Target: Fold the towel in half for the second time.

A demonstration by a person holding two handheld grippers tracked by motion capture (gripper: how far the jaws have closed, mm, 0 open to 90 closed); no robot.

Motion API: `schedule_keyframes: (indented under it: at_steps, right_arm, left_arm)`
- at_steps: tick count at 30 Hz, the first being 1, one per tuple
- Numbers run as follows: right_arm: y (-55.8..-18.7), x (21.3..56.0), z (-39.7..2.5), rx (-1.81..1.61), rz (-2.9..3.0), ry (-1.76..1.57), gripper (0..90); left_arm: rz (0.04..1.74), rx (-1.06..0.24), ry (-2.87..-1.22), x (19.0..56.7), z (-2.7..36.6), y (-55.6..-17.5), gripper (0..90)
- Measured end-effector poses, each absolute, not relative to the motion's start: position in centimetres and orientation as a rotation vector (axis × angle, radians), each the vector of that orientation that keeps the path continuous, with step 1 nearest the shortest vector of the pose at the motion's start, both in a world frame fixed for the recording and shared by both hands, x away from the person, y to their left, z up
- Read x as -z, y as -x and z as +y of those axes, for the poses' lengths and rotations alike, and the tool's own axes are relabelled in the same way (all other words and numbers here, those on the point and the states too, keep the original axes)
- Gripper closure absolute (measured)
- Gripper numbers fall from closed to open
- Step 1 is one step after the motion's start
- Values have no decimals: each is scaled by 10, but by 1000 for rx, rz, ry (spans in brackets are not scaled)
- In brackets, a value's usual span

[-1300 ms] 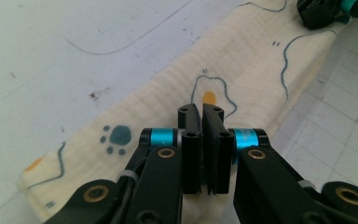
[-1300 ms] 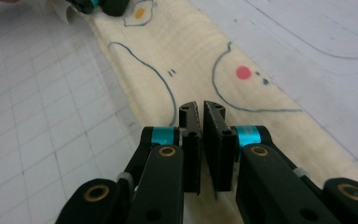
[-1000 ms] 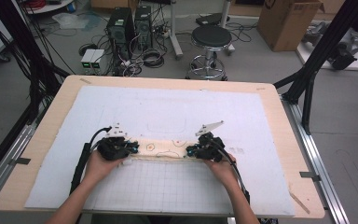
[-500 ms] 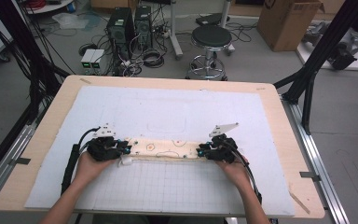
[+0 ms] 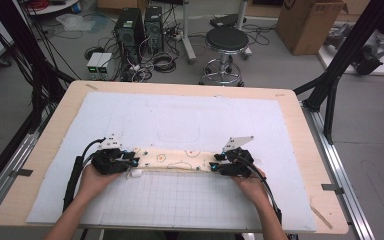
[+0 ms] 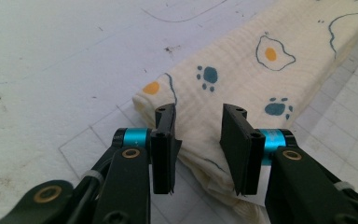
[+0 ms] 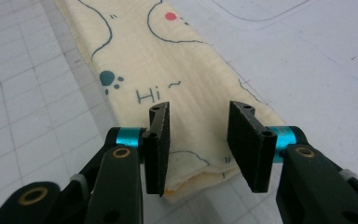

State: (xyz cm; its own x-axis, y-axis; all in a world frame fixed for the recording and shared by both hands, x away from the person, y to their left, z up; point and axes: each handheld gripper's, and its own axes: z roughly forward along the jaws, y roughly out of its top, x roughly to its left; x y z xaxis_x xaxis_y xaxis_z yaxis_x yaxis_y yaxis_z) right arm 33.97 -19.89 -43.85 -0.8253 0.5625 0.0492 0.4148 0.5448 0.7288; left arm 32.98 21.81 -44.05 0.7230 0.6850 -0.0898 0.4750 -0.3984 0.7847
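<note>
A cream cloth (image 5: 177,159) printed with paw prints and fried eggs lies folded into a long narrow strip on the white mat (image 5: 190,120). My left gripper (image 5: 130,161) is at the strip's left end and my right gripper (image 5: 215,166) at its right end. In the left gripper view the left gripper (image 6: 198,116) is open, its jaws standing either side of the cloth (image 6: 261,70) end without pinching it. In the right gripper view the right gripper (image 7: 200,112) is open in the same way over the cloth (image 7: 168,51) near the word "Hi".
The mat, gridded near the front, covers a wooden table (image 5: 310,150). A small white tag (image 5: 136,173) sticks out at the cloth's left end. Beyond the far edge, on the floor, stand a stool (image 5: 226,42) and computer cases (image 5: 132,30). Black frame posts flank the table.
Both hands have moved outward, away from each other, along the strip to its ends. The cloth lies longer and flatter than one second ago.
</note>
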Motion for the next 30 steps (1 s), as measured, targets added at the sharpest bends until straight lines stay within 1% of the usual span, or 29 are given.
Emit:
schedule_keyframes:
  at_steps: [4,8,11,14,17,19,22,26,30]
  right_arm:
    - [-337,439,-197,-1137,2571,-824,580]
    - [-337,440,-196,-1133,2566,-829,574]
    - [-336,440,-196,-1132,2567,-832,570]
    - [-337,440,-197,-1152,2566,-848,557]
    - [-337,441,-198,-1172,2566,-873,537]
    - [-337,441,-197,-1174,2563,-877,507]
    - [-335,441,-195,-1187,2566,-902,438]
    - [-332,440,-194,-1211,2558,-933,380]
    - [-328,436,-200,-1247,2477,-965,305]
  left_arm:
    - [870,-320,-2064,443,220,-328,651]
    - [891,-312,-2068,445,220,-330,617]
    - [845,-424,-2066,438,216,-323,639]
    - [839,-424,-2103,440,213,-322,637]
    - [849,-415,-2095,441,213,-322,632]
    - [863,-400,-2085,442,215,-323,616]
    - [878,-349,-2042,439,219,-322,583]
    - [891,-324,-1982,437,226,-319,540]
    - [892,-311,-1963,436,231,-316,500]
